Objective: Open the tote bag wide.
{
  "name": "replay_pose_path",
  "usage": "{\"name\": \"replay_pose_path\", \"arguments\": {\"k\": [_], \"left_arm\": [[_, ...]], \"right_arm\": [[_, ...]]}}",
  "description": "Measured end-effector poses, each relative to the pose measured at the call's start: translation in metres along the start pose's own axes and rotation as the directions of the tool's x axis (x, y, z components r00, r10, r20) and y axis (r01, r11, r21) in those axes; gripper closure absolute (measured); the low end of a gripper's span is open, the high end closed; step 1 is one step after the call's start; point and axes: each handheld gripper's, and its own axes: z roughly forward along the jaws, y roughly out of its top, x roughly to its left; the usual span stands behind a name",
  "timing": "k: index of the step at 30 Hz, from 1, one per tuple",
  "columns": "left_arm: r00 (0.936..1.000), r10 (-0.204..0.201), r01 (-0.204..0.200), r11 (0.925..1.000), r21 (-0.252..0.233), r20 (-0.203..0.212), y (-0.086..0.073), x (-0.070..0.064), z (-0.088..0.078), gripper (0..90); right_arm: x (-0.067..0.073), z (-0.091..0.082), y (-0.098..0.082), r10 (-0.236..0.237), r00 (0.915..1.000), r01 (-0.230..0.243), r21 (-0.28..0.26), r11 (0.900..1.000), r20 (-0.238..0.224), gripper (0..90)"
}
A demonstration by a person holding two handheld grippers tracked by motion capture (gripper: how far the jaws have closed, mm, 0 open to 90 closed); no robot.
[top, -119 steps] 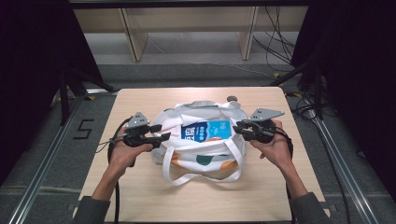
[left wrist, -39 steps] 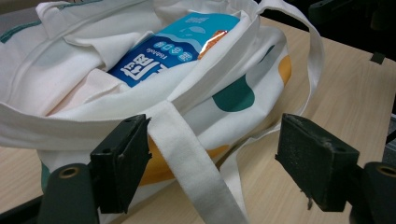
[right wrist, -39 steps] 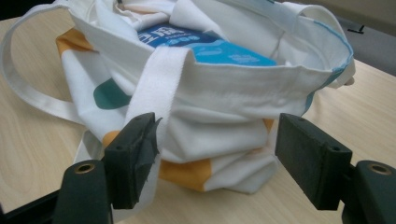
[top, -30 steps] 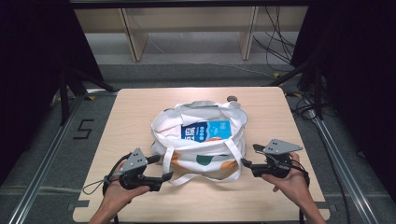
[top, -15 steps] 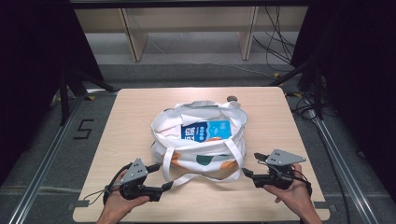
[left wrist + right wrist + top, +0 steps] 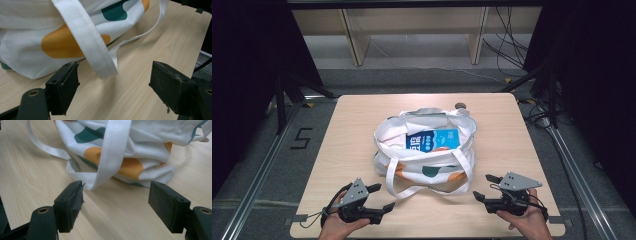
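High view: tote bag [image 6: 424, 150] lies far of both spread, empty grippers, left gripper [image 6: 374, 197] probably slightly nearer its drooping strap [image 6: 397, 187] than right gripper [image 6: 484, 187].

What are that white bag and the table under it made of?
The tote bag looks like soft woven cloth, probably cotton canvas: it slumps and creases, its flat strap shows a weave, and green and orange patches look printed on. The table looks like pale wood or wood-look laminate, matte, with fine grain lines.
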Motion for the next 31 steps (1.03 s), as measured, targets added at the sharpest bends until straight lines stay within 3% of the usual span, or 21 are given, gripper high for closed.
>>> {"name": "replay_pose_path", "arguments": {"k": [1,2,3,5,7,8,9,11,12,13,15,16,17,18,20,21,22,23,25,27,31], "left_arm": [[1.0000,0.006,-0.006,1.0000,0.005,-0.003,-0.001,0.000,0.000,22.0],[0.9996,0.027,-0.027,0.9996,0.002,0.000,-0.002,0.001,0.000,22.0],[0.9996,0.027,-0.027,0.9996,0.002,0.000,-0.002,0.001,0.000,22.0],[0.9998,0.021,-0.021,0.9998,0.003,0.005,-0.004,0.001,0.000,22.0],[1.0000,0.003,-0.003,0.9999,0.010,-0.006,-0.010,-0.003,0.003,21.8],[0.9997,0.022,-0.022,0.9996,0.018,-0.007,-0.010,-0.003,0.004,21.8],[0.9997,0.019,-0.019,0.9997,0.016,-0.015,-0.011,-0.006,0.005,21.7],[0.9997,0.021,-0.021,0.9997,0.012,-0.009,-0.012,-0.007,0.006,21.6],[0.9998,0.021,-0.021,0.9997,0.014,-0.004,-0.013,-0.009,0.008,21.2],[0.9998,0.021,-0.021,0.9997,0.014,-0.004,-0.013,-0.009,0.008,20.9],[0.9988,0.048,-0.048,0.9982,0.037,-0.012,-0.013,-0.008,0.010,20.9],[0.9995,0.031,-0.031,0.9993,0.023,-0.002,-0.014,-0.009,0.011,20.9],[0.9980,0.061,-0.061,0.9975,0.037,-0.012,-0.013,-0.007,0.010,20.9],[0.9979,0.064,-0.064,0.9975,0.030,-0.002,-0.013,-0.006,0.011,20.8],[0.9981,0.062,-0.061,0.9977,0.029,-0.004,-0.014,-0.006,0.011,20.6],[0.9996,0.027,-0.027,0.9993,0.025,-0.009,-0.014,-0.008,0.011,20.7],[0.9996,0.026,-0.026,0.9993,0.026,-0.014,-0.014,-0.008,0.011,20.7],[0.9983,0.056,-0.055,0.9973,0.048,-0.015,-0.014,-0.005,0.011,20.6],[0.9995,0.027,-0.027,0.9992,0.030,-0.016,-0.015,-0.007,0.013,20.4],[0.9991,0.033,-0.031,0.9985,0.045,-0.025,-0.015,-0.005,0.012,20.3],[0.9991,0.035,-0.034,0.9989,0.031,-0.023,-0.016,-0.005,0.013,20.3]], "right_arm": [[0.000,0.000,-0.001,-0.014,0.9999,0.014,-0.009,1.000,-0.003,28.7],[0.003,0.000,-0.002,0.008,1.0000,-0.008,0.002,1.000,-0.003,28.4],[0.002,0.000,-0.003,-0.016,0.9998,0.016,0.002,1.000,-0.015,28.3],[0.001,0.002,-0.006,-0.023,0.9997,0.023,-0.008,1.000,-0.013,28.3],[0.006,0.002,-0.013,-0.026,0.9995,0.026,0.022,0.999,-0.015,28.3],[0.006,0.003,-0.015,-0.026,0.9995,0.027,0.032,0.999,-0.019,28.0],[0.009,0.003,-0.017,-0.011,0.9997,0.012,0.046,0.999,-0.021,27.9],[0.007,0.003,-0.021,-0.038,0.9987,0.039,0.044,0.998,-0.033,27.9],[0.009,0.002,-0.022,-0.020,0.9994,0.022,0.047,0.999,-0.027,27.8],[0.008,0.002,-0.023,-0.033,0.9991,0.034,0.042,0.999,-0.028,27.9],[0.008,0.002,-0.024,-0.032,0.9991,0.033,0.041,0.999,-0.026,27.8],[0.008,0.001,-0.024,-0.034,0.9990,0.035,0.048,0.998,-0.030,27.8],[0.010,0.001,-0.024,-0.014,0.9994,0.015,0.053,0.998,-0.032,27.9],[0.009,0.002,-0.024,-0.031,0.9989,0.033,0.049,0.998,-0.035,27.9],[0.009,0.003,-0.024,-0.036,0.9988,0.038,0.052,0.998,-0.032,27.9],[0.008,0.003,-0.024,-0.041,0.9987,0.043,0.052,0.998,-0.029,27.9],[0.008,0.004,-0.025,-0.041,0.9987,0.043,0.052,0.998,-0.029,27.9],[0.010,0.004,-0.025,-0.030,0.9991,0.032,0.053,0.998,-0.030,27.9],[0.008,0.004,-0.025,-0.041,0.9987,0.043,0.055,0.998,-0.029,27.9],[0.009,0.004,-0.025,-0.029,0.9988,0.031,0.062,0.998,-0.039,27.9],[0.008,0.005,-0.025,-0.026,0.9986,0.029,0.067,0.997,-0.047,27.8]]}}
